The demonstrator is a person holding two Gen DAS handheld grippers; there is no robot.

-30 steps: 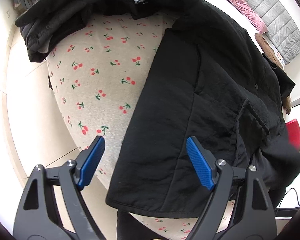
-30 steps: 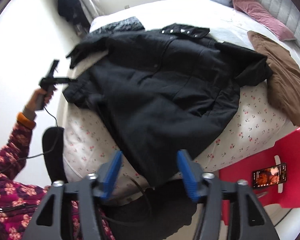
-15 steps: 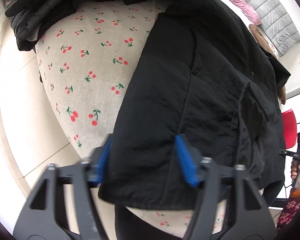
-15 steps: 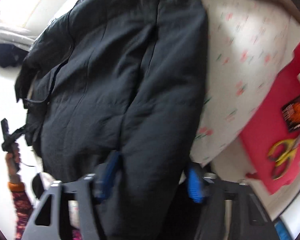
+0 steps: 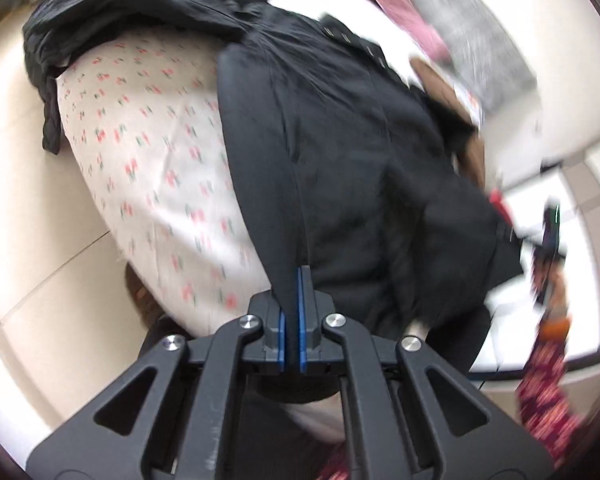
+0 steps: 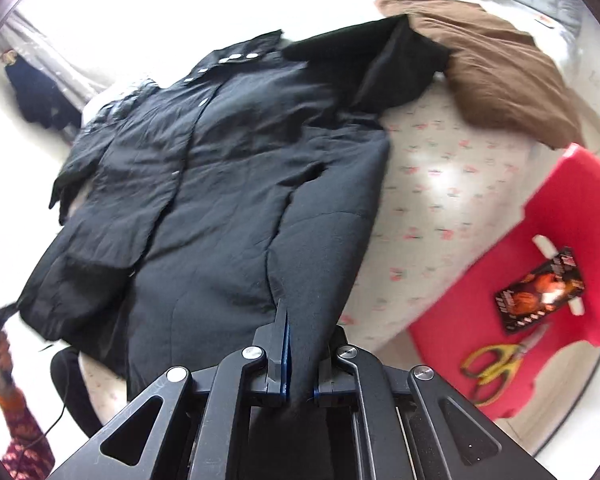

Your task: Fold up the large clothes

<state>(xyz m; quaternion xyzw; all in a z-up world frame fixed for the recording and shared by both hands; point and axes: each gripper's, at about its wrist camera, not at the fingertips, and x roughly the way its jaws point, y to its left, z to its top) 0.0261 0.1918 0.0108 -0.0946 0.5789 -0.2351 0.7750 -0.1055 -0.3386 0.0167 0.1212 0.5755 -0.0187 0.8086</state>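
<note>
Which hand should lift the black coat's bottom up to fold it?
Both, probably. The left tool and right tool each pinch the black padded coat's hem, at opposite corners.

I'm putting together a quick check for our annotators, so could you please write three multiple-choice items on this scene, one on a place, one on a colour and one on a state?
1. Where do the yellow-handled scissors lie?
A. on the red chair
B. on the black coat
C. on the floor

2. What colour is the garment lying beyond the black coat on the bed?
A. grey
B. brown
C. green

3. How do the right tongs stand?
A. wide open above the coat
B. shut on nothing
C. shut on the coat's hem

Answers:
1 A, the scissors rest on the red seat beside a dark printed card.
2 B, it is brown and lies on the cherry-print sheet.
3 C, black fabric is pinched between the blue pads; the left tongs grip the hem likewise.
</note>
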